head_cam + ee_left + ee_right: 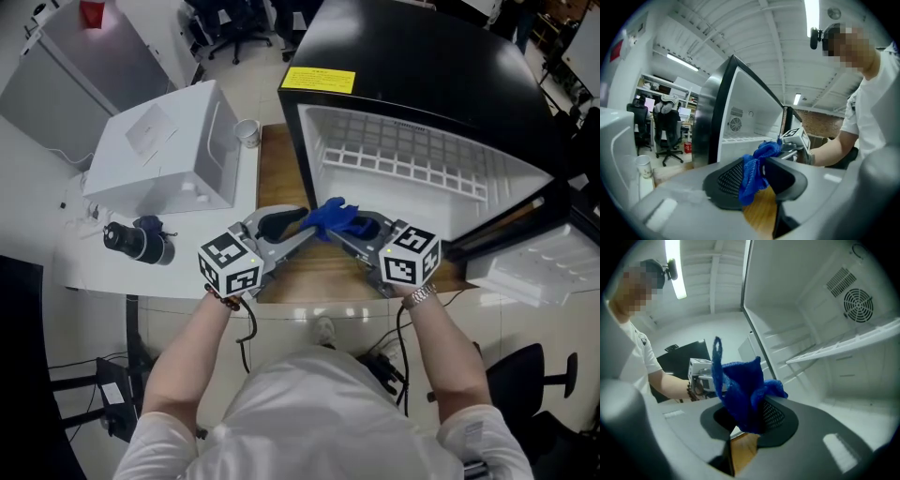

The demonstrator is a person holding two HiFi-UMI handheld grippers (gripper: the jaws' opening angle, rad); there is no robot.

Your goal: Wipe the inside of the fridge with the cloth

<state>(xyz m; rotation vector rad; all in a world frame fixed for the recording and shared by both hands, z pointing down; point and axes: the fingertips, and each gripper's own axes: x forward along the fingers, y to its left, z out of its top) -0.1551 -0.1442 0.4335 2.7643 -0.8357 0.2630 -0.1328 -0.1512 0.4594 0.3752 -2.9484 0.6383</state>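
Note:
A blue cloth (pixel 333 217) hangs between my two grippers, above the wooden table in front of the open black fridge (pixel 412 159). My left gripper (pixel 307 228) has the cloth (pixel 754 171) between its jaws, which stand apart; the cloth drapes loosely against one pad. My right gripper (pixel 345 231) comes in from the other side. In the right gripper view a bunched part of the cloth (pixel 743 390) is pinched in the right gripper (pixel 745 420). The fridge's white inside (pixel 825 333) has a wire shelf and a fan at the back.
A white box-shaped appliance (pixel 164 150) stands left of the fridge, with a paper cup (pixel 247 133) beside it. A black cylindrical object (pixel 139 242) lies on the white table at the left. The fridge door (pixel 544 262) hangs open at the right. Office chairs stand behind.

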